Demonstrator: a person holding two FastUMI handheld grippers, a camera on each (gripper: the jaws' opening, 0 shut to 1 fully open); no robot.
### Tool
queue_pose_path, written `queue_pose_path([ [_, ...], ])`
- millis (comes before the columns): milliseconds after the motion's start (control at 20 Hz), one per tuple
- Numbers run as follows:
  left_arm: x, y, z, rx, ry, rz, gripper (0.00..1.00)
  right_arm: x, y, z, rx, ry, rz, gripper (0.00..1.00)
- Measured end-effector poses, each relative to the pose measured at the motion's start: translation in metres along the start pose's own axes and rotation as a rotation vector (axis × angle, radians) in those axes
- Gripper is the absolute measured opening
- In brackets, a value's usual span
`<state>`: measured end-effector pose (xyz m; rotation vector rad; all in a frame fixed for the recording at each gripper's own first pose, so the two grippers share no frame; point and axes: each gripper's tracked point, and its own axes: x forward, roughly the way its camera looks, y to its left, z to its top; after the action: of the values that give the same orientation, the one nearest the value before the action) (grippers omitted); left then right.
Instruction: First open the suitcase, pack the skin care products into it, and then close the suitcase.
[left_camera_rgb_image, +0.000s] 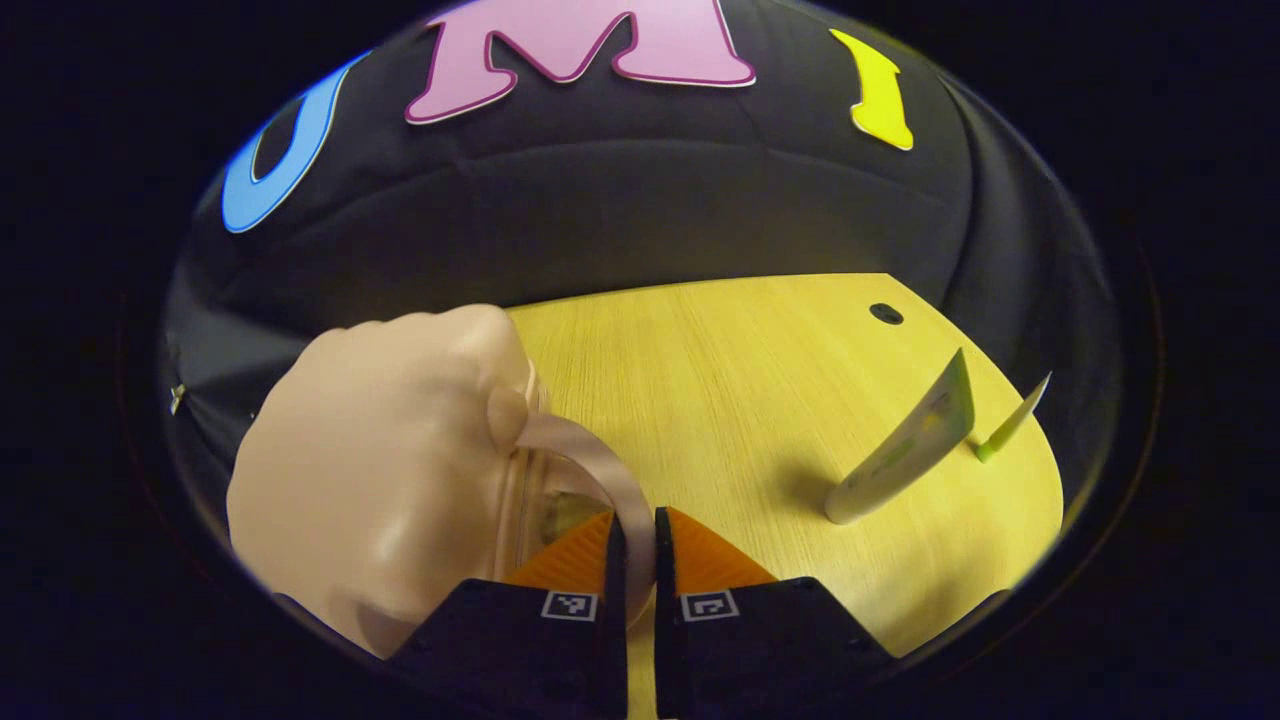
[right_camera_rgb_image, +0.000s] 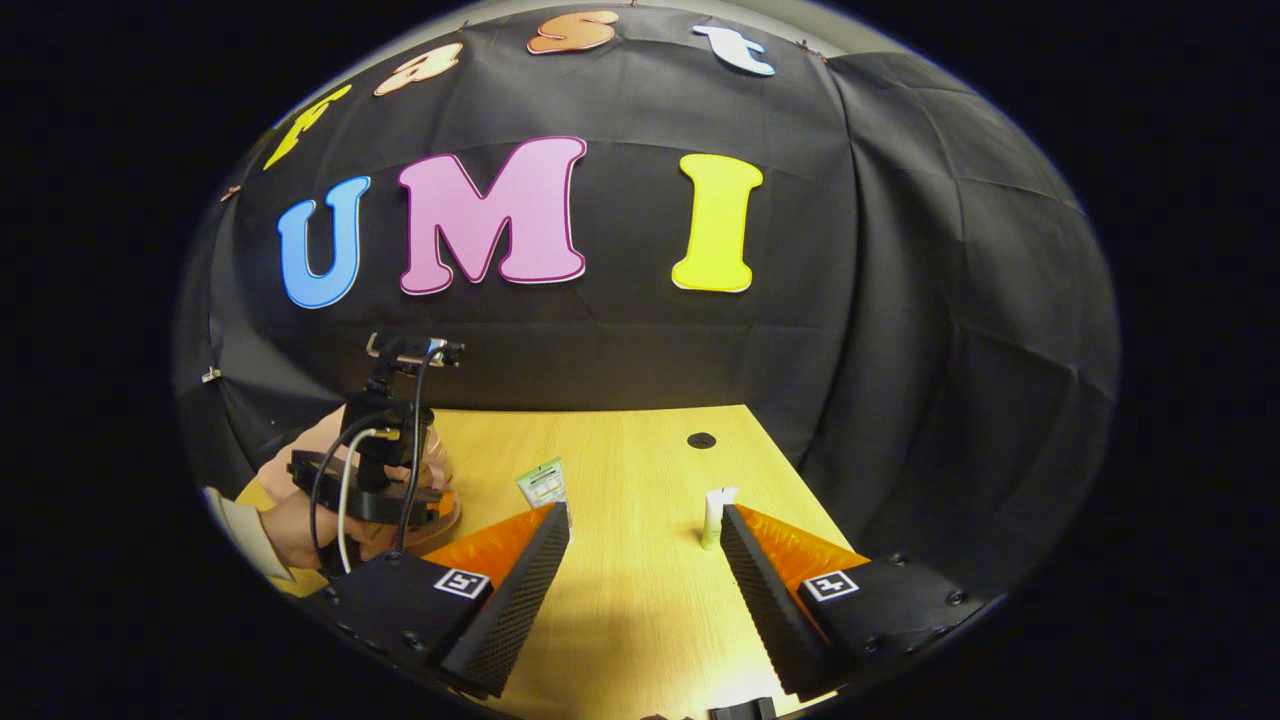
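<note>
Left gripper (left_camera_rgb_image: 635, 545) is pinched on the thin flap of the pale pink suitcase (left_camera_rgb_image: 380, 470) at near left; lift it steadily, without tearing. Right gripper (right_camera_rgb_image: 640, 560) waits wide open, while farther right two skin care tubes (left_camera_rgb_image: 905, 455) stand upright on the wooden table (left_camera_rgb_image: 740, 380), clear of the lid's swing.

Left claw (left_camera_rgb_image: 635, 545) nipping pink suitcase's (left_camera_rgb_image: 370, 470) handle strap (left_camera_rgb_image: 590, 450); two tubes (left_camera_rgb_image: 905, 450) on table (left_camera_rgb_image: 720, 370).
</note>
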<state>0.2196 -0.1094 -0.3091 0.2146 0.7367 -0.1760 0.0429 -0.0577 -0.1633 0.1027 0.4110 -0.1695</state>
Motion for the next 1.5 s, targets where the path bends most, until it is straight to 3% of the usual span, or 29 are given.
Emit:
queue_pose_path([
  [250,-0.064,0.029,0.065,-0.101,-0.064,-0.05,0.12,0.005,0.018,0.003,0.001,-0.003,0.029,0.97],
  [450,-0.135,0.136,0.136,-0.211,-0.191,0.009,0.12,0.011,0.038,0.005,0.007,-0.003,0.048,0.97],
  [650,-0.172,0.28,0.151,-0.203,-0.266,0.185,0.11,0.015,0.053,0.005,-0.025,-0.002,0.074,0.97],
  [750,-0.178,0.334,0.153,-0.24,-0.302,0.22,0.1,0.019,0.056,0.006,-0.061,-0.003,0.076,0.97],
  [950,-0.155,0.42,0.116,-0.26,-0.295,0.282,0.1,0.029,0.056,0.009,-0.087,-0.005,0.059,0.97],
  [1000,-0.149,0.438,0.107,-0.275,-0.298,0.289,0.13,0.032,0.049,0.009,-0.103,-0.01,0.032,0.97],
  [1050,-0.142,0.455,0.098,-0.288,-0.301,0.296,0.1,0.035,0.043,0.009,-0.109,-0.013,0.01,0.97],
  [1250,-0.099,0.521,0.031,-0.278,-0.2,0.371,0.1,0.047,0.025,-0.008,-0.094,0.02,-0.035,0.97],
  [1400,-0.05,0.544,-0.024,-0.322,-0.111,0.396,0.1,0.052,0.014,-0.024,-0.12,0.053,-0.062,0.97],
  [1500,-0.031,0.548,-0.047,-0.429,-0.083,0.38,0.1,0.051,0.005,-0.024,-0.12,0.041,-0.082,0.97],
])
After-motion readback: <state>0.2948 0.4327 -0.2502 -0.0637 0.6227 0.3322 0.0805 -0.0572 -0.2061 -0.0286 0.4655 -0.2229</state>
